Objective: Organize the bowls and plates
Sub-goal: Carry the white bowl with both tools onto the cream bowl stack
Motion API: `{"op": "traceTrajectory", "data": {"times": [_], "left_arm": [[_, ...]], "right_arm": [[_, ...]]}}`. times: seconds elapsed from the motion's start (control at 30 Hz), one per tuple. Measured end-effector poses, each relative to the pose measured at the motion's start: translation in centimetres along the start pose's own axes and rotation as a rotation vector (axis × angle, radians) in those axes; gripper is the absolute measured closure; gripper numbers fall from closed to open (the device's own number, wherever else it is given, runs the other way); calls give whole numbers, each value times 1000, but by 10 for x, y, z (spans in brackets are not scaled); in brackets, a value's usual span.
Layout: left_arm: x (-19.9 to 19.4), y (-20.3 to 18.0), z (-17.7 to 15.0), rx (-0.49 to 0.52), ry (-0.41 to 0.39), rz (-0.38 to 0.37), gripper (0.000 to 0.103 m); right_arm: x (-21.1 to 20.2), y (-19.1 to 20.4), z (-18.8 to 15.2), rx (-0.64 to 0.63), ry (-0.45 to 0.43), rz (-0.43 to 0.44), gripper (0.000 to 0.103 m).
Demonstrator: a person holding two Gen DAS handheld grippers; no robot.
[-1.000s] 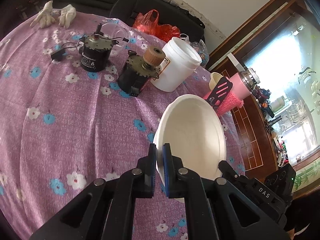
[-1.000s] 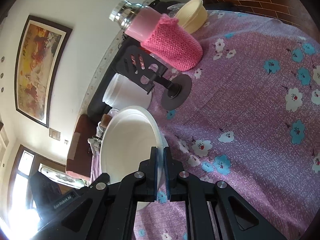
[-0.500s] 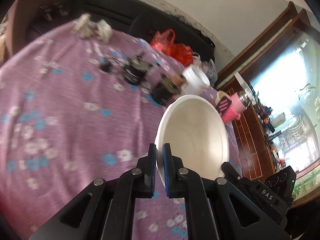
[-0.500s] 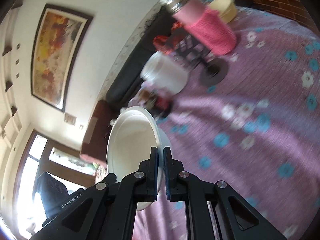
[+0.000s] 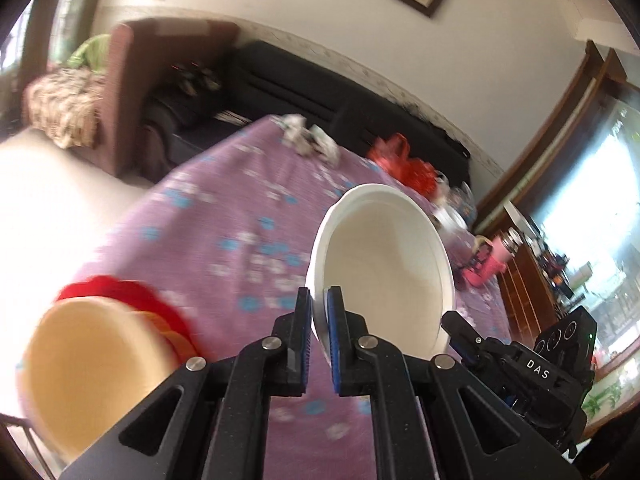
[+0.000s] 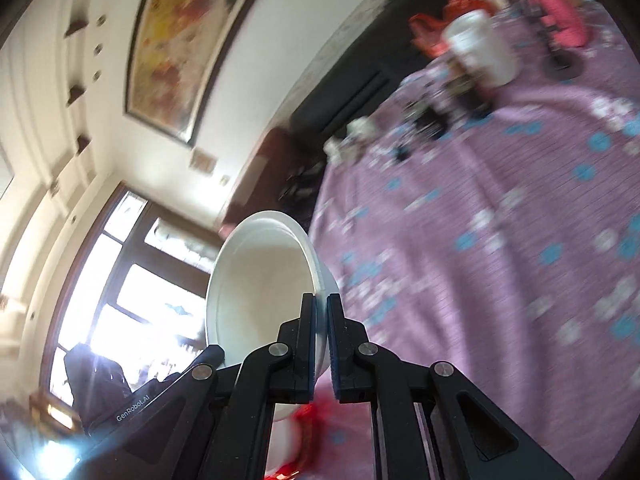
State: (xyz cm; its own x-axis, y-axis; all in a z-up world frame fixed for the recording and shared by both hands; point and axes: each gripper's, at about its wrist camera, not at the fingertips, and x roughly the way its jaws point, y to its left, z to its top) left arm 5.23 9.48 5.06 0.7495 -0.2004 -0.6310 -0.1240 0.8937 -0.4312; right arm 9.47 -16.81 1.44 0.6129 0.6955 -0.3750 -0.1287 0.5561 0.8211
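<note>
A large white bowl (image 5: pixel 384 264) hangs tilted above the purple flowered tablecloth (image 5: pixel 224 216), held by both grippers at opposite sides of its rim. My left gripper (image 5: pixel 319 312) is shut on the near rim. My right gripper (image 6: pixel 321 316) is shut on the other side of the same white bowl (image 6: pixel 260 296), and its black body (image 5: pixel 532 364) shows at the lower right of the left wrist view. A cream bowl (image 5: pixel 92 364) sits on a stack of red and orange plates (image 5: pixel 132 296) at the lower left, blurred.
A white tub (image 6: pixel 482 50), a pink-sleeved flask (image 6: pixel 556 12), red bags (image 5: pixel 404 164) and small dark motors lie at the table's far end. A black sofa (image 5: pixel 320 92) and a brown armchair (image 5: pixel 116 92) stand beyond the table. The middle of the cloth is bare.
Both grippers have swung the white bowl up and leftwards, away from the tub and flask. The cream bowl and red plates have come into view at the lower left.
</note>
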Motion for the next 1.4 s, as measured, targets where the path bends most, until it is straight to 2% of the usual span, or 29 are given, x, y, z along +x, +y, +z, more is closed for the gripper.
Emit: {"op": "traceTrajectory", "data": {"times": [0.23,0.5,0.77,0.97,1.4], "left_arm": [[-72,65,-7,-36,-84,100,95],[-103,117,-29,-77,-68,147,94],[-108,154,-47,-129,-16,155,94],[-98,176,-60,-152,56,156,92],[-89,180,-66,-132,83,167,91]], "right_arm": [[49,59,-55,-68,106,76,96],[80,89,-100,-137,197,68,96],[99,102,-128,-198,256,28,96],[111,106,-143,-242,274,-16,96],[126,102,-156,-278,291,-75,96]]}}
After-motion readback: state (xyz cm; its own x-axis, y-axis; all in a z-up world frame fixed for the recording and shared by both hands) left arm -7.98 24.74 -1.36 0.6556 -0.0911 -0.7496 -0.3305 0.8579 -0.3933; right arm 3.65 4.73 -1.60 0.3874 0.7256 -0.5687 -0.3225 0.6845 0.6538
